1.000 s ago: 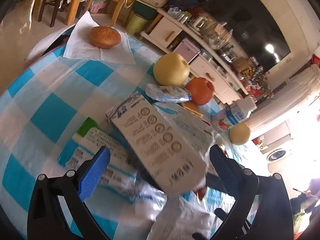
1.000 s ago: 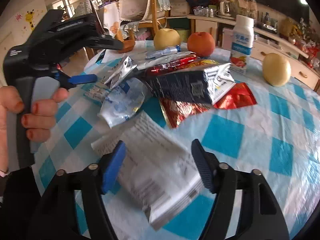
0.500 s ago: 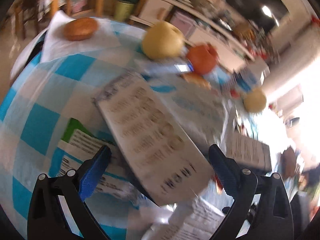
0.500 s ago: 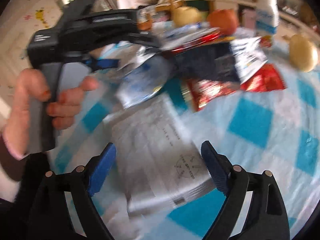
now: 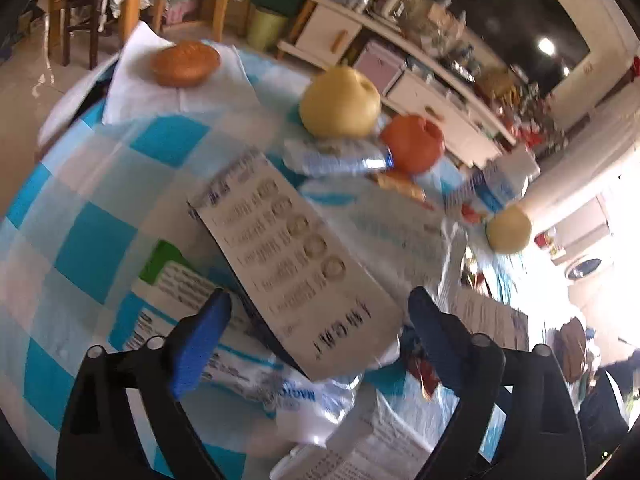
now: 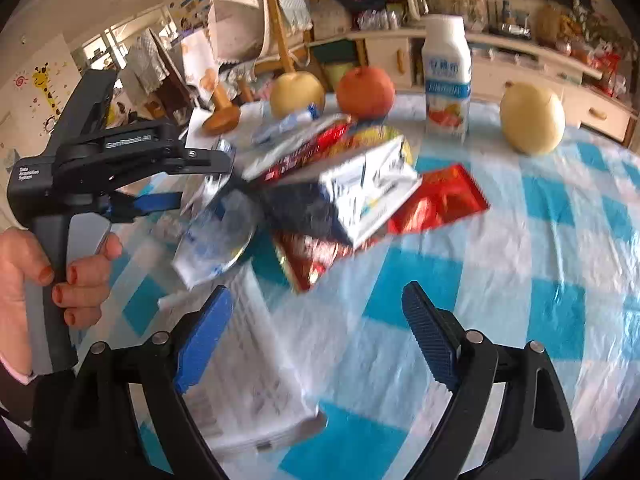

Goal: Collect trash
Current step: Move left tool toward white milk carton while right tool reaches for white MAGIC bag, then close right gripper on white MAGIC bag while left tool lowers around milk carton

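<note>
The left gripper stood wide over the trash pile on the checked table, its jaws having just been narrowing. A flattened carton lay between the blue pads, but neither pad pressed on it, so nothing was gripped. The right gripper was also open, its jaws having widened within the last second, and it hung over a printed sheet at the near edge of the table; that sheet lay under the left pad and was not held.

The trash lay in one heap at the table's middle: the carton, a clear plastic bag, red wrappers and a silver-lined pack. Food that is probably not trash stood behind the heap: two pears, an orange fruit, a bun on a napkin and a milk bottle.

Recommended procedure for the step in hand, judged from this view:

1. Lower the left gripper until both pads straddle the carton's near end.
2. Close on the carton's thin edge, not its flat face; a flat face will likely slip.
3. Keep the bag beneath out of the bite unless both are wanted.
4. Hold the right gripper clear of the left hand to avoid collision.
5. For the sheet, pinch a raised corner.
</note>
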### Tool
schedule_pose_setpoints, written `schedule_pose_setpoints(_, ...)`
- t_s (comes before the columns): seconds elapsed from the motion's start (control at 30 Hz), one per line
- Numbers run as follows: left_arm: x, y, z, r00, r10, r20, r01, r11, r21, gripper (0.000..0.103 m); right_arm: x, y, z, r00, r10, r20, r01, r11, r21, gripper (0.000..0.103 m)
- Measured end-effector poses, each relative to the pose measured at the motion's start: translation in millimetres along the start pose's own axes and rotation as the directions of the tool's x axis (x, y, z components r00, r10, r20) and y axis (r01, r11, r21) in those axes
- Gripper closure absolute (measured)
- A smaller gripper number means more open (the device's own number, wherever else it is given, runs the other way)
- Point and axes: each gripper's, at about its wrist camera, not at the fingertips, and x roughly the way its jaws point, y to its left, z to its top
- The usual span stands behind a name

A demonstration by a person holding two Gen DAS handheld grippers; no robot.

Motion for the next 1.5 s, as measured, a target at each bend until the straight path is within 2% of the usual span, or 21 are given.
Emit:
schedule_pose_setpoints(0.17,11,0,2,1.0,0.019,-0.013,-0.02,1.0,-0.023,0.013,20,5,-3,0.996,0.054,-0.071,-0.054,0.999,0.007,0.015)
schedule_pose_setpoints(0.27,14,0,0,0.999,0.035,-0.013,-0.035,0.999,-0.032,0.025,22,14,-4,0.993,0.08,-0.091,-0.082,0.996,-0.021,0.015)
schedule_pose_setpoints(0.43,15,-1,-1,0.999,0.049,-0.009,-0.049,0.999,-0.023,0.026,22,33,-8,0.98,0.146,-0.135,-0.156,0.985,-0.067,0.015)
schedule_pose_setpoints(0.57,13,0,-4,0.998,0.069,-0.01,-0.069,0.998,0.004,0.026,25,49,-12,0.98,0.12,-0.16,-0.143,0.98,-0.142,0.015)
schedule_pose_setpoints(0.77,-7,10,-7,0.996,0.084,0.036,-0.084,0.996,0.005,0.027,30,58,-13,0.982,0.112,-0.152,-0.135,0.979,-0.15,0.015)
schedule_pose_setpoints(0.93,-34,23,-13,0.992,0.086,0.088,-0.087,0.996,0.012,0.027,28,61,-15,0.985,0.116,-0.128,-0.129,0.987,-0.093,0.015)
schedule_pose_setpoints(1.13,-67,43,-19,0.983,0.095,0.16,-0.101,0.994,0.03,0.027,30,64,2,0.99,0.127,-0.069,-0.126,0.992,0.022,0.015)
schedule_pose_setpoints(1.3,-79,59,-18,0.985,0.066,0.158,-0.069,0.998,0.014,0.027,44,80,14,0.996,0.068,-0.064,-0.066,0.997,0.04,0.016)
schedule_pose_setpoints(1.43,-83,68,-19,0.988,0.037,0.151,-0.036,0.999,-0.009,0.027,60,82,26,0.995,0.076,-0.056,-0.07,0.992,0.104,0.018)
schedule_pose_setpoints(1.5,-85,74,-18,0.99,0.011,0.141,-0.008,1.0,-0.021,0.027,69,85,32,0.996,0.054,-0.069,-0.046,0.993,0.111,0.018)
